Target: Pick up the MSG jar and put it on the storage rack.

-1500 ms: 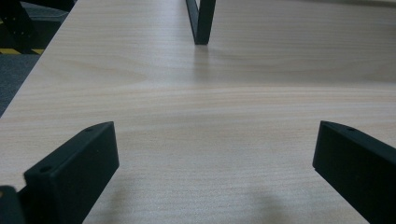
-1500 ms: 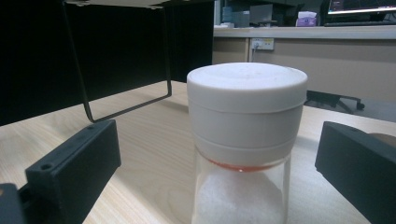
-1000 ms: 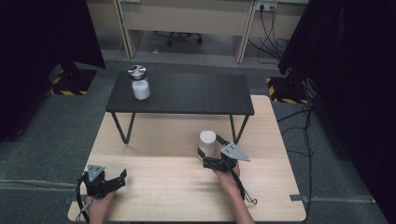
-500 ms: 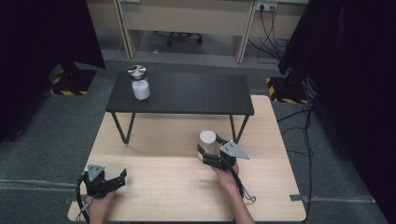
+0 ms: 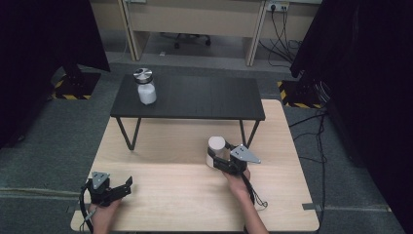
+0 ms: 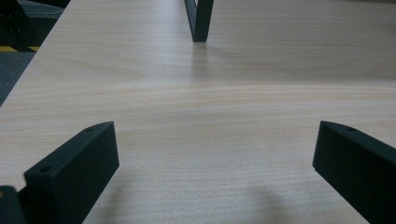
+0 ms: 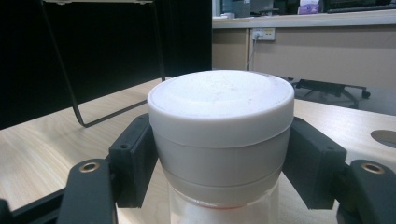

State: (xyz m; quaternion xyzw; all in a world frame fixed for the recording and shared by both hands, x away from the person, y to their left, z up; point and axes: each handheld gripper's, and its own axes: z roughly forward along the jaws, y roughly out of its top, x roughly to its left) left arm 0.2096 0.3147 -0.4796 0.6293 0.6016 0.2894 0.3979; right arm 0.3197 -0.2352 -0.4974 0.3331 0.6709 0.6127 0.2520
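While the left gripper [image 5: 127, 185] rests with jaws spread, the right gripper [image 5: 217, 160] has just clenched the white-lidded jar [image 5: 215, 148].

The table [image 5: 160, 195] is pale wood-grain laminate, smooth and matt. The jar [image 7: 219, 205] has a clear, glossy body and a matt white plastic lid [image 7: 220, 112], faintly speckled. Each gripper's jaws are matt black plastic. The low bench [image 5: 195, 97] is dark and matt; its jar [image 5: 146, 90] wears a shiny metal lid [image 5: 143, 74].

left gripper [image 5: 127, 185] rests low with jaws spread wide; right gripper [image 5: 214, 159], held forward in the right hand [image 5: 237, 181], has just closed its jaws.
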